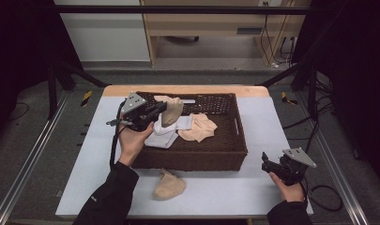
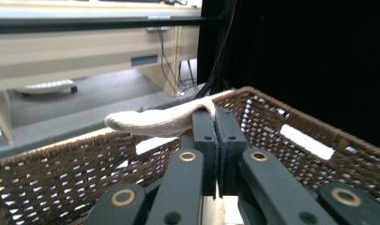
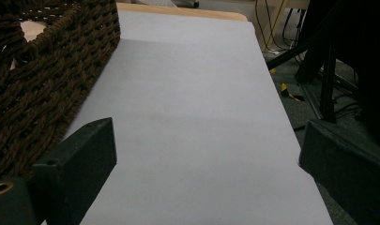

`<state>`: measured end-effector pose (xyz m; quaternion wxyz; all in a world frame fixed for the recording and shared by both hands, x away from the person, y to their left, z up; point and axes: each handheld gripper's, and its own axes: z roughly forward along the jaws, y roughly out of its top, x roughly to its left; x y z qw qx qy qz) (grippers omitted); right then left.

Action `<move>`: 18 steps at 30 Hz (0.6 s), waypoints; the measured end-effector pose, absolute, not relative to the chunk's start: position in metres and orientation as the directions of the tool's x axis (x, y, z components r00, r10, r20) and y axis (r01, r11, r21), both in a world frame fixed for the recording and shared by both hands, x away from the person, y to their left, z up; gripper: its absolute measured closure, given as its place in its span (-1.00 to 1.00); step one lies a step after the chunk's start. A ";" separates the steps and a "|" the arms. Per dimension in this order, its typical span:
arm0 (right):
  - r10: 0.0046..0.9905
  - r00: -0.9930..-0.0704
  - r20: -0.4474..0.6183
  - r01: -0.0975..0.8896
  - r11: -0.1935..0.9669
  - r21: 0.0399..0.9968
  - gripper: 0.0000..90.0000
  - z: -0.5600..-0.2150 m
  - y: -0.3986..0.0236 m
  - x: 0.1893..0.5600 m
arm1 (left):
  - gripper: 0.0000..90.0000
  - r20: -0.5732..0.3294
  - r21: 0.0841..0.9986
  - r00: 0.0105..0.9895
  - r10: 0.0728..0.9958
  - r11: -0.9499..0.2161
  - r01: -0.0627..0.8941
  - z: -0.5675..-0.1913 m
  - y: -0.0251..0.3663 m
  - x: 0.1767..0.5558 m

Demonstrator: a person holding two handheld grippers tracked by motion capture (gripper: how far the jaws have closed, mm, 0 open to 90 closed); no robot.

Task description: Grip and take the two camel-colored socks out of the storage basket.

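Note:
My left gripper (image 1: pixel 160 110) hangs over the left part of the dark wicker basket (image 1: pixel 239 140), shut on a beige sock (image 1: pixel 171 111) that dangles from its jaws. In the left gripper view the jaws are pressed together with the beige sock (image 2: pixel 155 122) draped off to the left above the basket's far wall (image 2: pixel 281 126). A white sock (image 1: pixel 166 133) and another beige sock (image 1: pixel 199 127) lie inside the basket. A third beige sock (image 1: pixel 169 186) lies on the table in front of the basket. My right gripper (image 1: pixel 267 163) rests at the table's right front, open, with nothing between its jaws.
The basket (image 3: pixel 47 79) stands on a pale grey table sheet (image 1: pixel 267 117), with bare sheet (image 3: pixel 192 117) to its right. Metal frame rails run along both sides of the table. A wooden desk and cables stand beyond the far edge.

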<state>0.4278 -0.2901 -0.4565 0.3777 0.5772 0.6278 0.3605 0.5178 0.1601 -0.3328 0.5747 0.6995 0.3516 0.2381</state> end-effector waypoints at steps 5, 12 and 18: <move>0.997 -0.047 -0.058 0.453 0.073 0.889 -0.89 -0.456 -0.290 0.428 | 0.96 -0.073 0.976 0.654 0.753 -0.082 0.203 -0.324 0.161 0.506; 0.997 -0.046 -0.058 0.452 0.072 0.889 -0.90 -0.456 -0.290 0.427 | 0.96 -0.054 0.986 0.686 0.725 -0.072 0.153 -0.306 0.163 0.478; 0.997 -0.045 -0.057 0.451 0.071 0.890 -0.89 -0.456 -0.290 0.427 | 0.96 -0.023 0.992 0.715 0.699 -0.075 0.106 -0.291 0.164 0.455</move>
